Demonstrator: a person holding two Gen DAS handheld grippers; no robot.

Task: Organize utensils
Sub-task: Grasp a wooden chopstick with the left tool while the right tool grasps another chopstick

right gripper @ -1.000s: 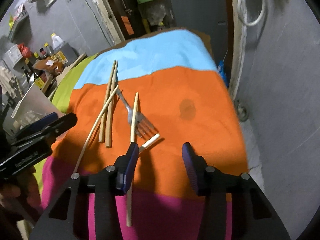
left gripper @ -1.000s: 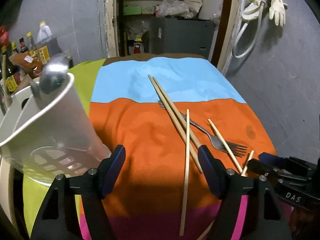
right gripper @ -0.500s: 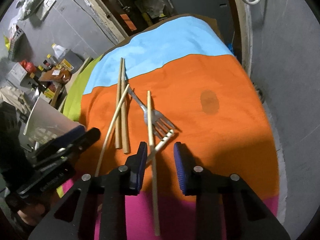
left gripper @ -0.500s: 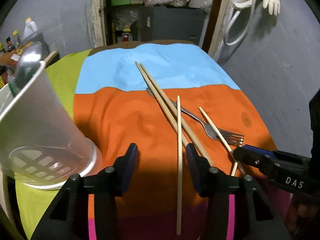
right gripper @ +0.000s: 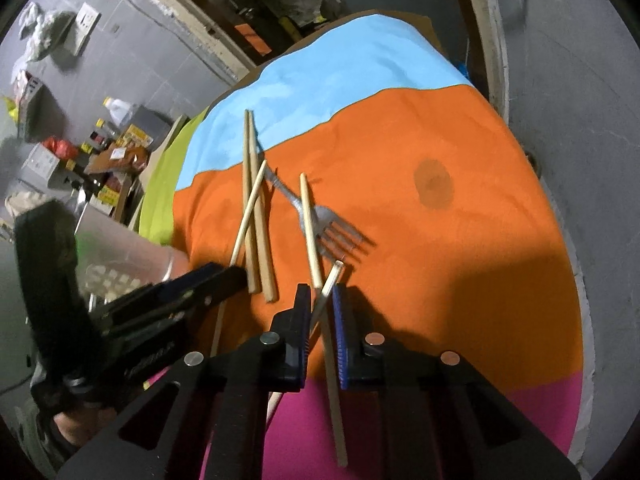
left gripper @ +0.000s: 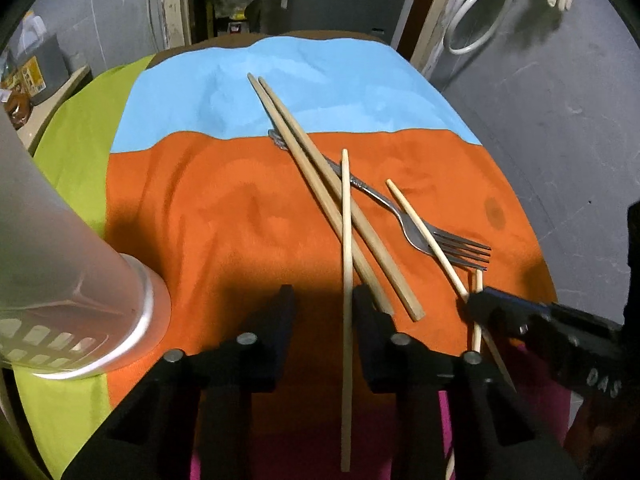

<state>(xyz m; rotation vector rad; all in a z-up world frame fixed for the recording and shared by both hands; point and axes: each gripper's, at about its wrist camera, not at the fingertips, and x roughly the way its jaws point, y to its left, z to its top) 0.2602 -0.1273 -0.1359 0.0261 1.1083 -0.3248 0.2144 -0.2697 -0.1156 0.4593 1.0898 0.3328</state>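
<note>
Left claw [left gripper: 320, 320]: I see jaws closing around 1 pale chopstick [left gripper: 346, 248], not yet pinching.
Right claw [right gripper: 320, 320]: closing on 2 crossed thin chopsticks [right gripper: 320, 280], fork [right gripper: 320, 220] at 12 o'clock.

Two matching handheld grippers, matte black angular frames with triangular cut-outs. Round silver screw heads at the finger pivots. Left gripper [left gripper: 322, 312]: dark blue pads. Right gripper [right gripper: 322, 312]: ribbed blue pad on its right finger [right gripper: 341, 336]. White lettering "DAS" on the right gripper's side.
</note>
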